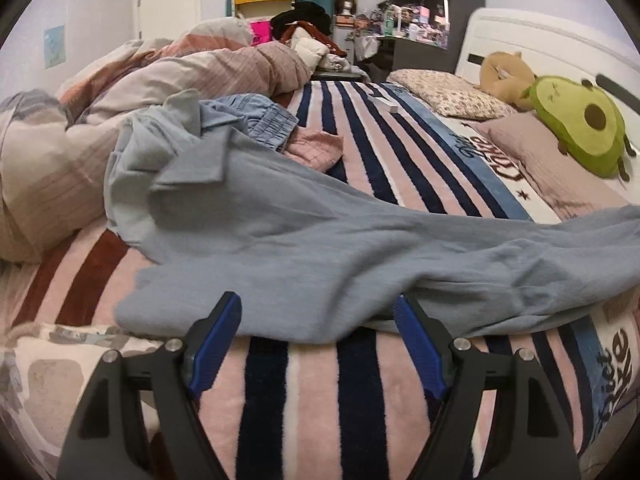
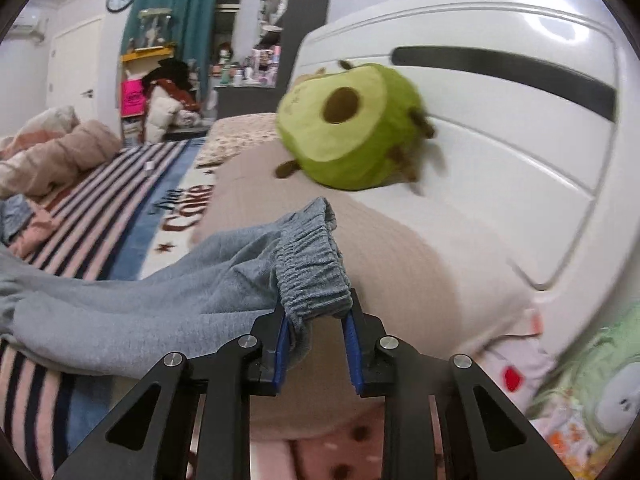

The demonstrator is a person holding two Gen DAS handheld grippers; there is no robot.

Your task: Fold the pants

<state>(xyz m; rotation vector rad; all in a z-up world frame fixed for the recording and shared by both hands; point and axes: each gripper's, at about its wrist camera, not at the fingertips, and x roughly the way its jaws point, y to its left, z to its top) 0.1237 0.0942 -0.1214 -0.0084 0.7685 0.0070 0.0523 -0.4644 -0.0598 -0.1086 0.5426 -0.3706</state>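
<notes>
One pair of grey pants (image 1: pixel 320 240) lay on the striped bed (image 1: pixel 360 400), their long axis running side to side across it, from a rumpled heap beside the bunched duvet (image 1: pixel 160 80) on the left to the elastic waistband (image 2: pixel 312 276) on the right, near the pillow (image 2: pixel 400 280) under the headboard (image 2: pixel 480 120). The left gripper (image 1: pixel 318 316) hovered with its jaws spread wide and nothing between them, its tips just at the near hem of the pants, which lay straight ahead of it. To its right, the right gripper (image 2: pixel 316 320) had the waistband between its fingers, lifted off the pillow; the jaws stood partly apart but appeared to pinch the bunched elastic. So the right gripper was at the waist end and the left was nearer the middle and the legs; the next fold probably turned on carrying the waistband leftward along that long axis toward the leg end, with the left gripper first taking a hold on the near edge. A second bluish garment (image 1: pixel 256 120) lay beyond the pants near the duvet. One avocado plush (image 2: pixel 352 128) sat behind the pillow, with one tan plush (image 1: pixel 504 76) beside it.
</notes>
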